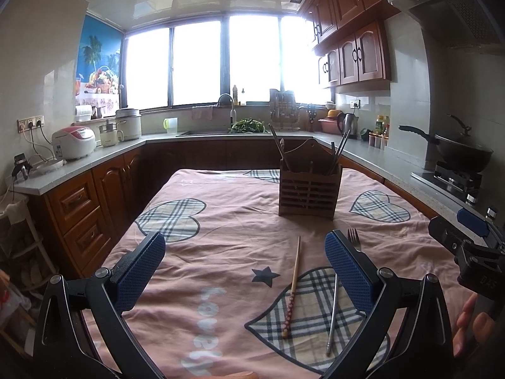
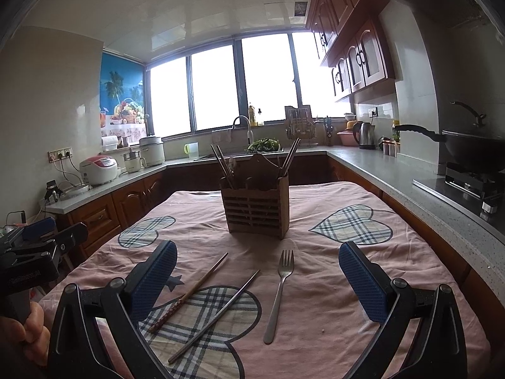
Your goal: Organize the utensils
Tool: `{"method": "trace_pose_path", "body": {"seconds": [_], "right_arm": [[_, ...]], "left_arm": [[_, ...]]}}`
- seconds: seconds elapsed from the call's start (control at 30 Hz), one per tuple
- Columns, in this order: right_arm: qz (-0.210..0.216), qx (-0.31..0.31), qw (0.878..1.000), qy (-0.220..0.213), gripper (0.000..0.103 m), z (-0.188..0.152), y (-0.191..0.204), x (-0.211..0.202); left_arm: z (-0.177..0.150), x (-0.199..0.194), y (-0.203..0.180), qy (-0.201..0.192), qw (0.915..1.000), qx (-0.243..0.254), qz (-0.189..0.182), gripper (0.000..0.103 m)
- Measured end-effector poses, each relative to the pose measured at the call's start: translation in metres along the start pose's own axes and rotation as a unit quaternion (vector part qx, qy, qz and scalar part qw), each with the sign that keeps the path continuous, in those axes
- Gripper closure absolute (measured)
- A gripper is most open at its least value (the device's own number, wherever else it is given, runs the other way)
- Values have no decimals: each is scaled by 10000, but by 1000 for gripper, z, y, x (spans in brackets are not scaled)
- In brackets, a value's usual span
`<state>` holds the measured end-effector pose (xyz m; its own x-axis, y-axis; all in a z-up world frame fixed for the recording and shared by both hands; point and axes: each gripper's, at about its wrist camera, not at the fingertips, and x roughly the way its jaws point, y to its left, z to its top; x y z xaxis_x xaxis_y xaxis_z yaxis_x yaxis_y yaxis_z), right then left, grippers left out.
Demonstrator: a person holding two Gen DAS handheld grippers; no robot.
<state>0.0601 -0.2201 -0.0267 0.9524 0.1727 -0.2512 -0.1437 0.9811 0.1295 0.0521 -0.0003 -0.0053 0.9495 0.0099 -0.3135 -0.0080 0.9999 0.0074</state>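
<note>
Fork (image 1: pixel 354 239) handle hidden behind left tool (image 1: pixel 245 263)

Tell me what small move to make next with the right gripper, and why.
Probably lower the open right gripper onto the fork. It lies loose on the pink cloth between the spread fingers, apart from the two chopsticks, and the wooden holder stands straight ahead.

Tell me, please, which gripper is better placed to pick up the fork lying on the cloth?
Probably the right gripper: the fork lies between its open fingers. For the left gripper, the fork sits beyond its right finger, mostly hidden.
</note>
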Motion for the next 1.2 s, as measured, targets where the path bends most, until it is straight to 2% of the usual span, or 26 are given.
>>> {"method": "trace_pose_path", "body": {"seconds": [1.2], "right_arm": [[87,-39,9999,-72,0,3,4,0]], "left_arm": [[1,0,-2,-21,10000,62,32,0]]}}
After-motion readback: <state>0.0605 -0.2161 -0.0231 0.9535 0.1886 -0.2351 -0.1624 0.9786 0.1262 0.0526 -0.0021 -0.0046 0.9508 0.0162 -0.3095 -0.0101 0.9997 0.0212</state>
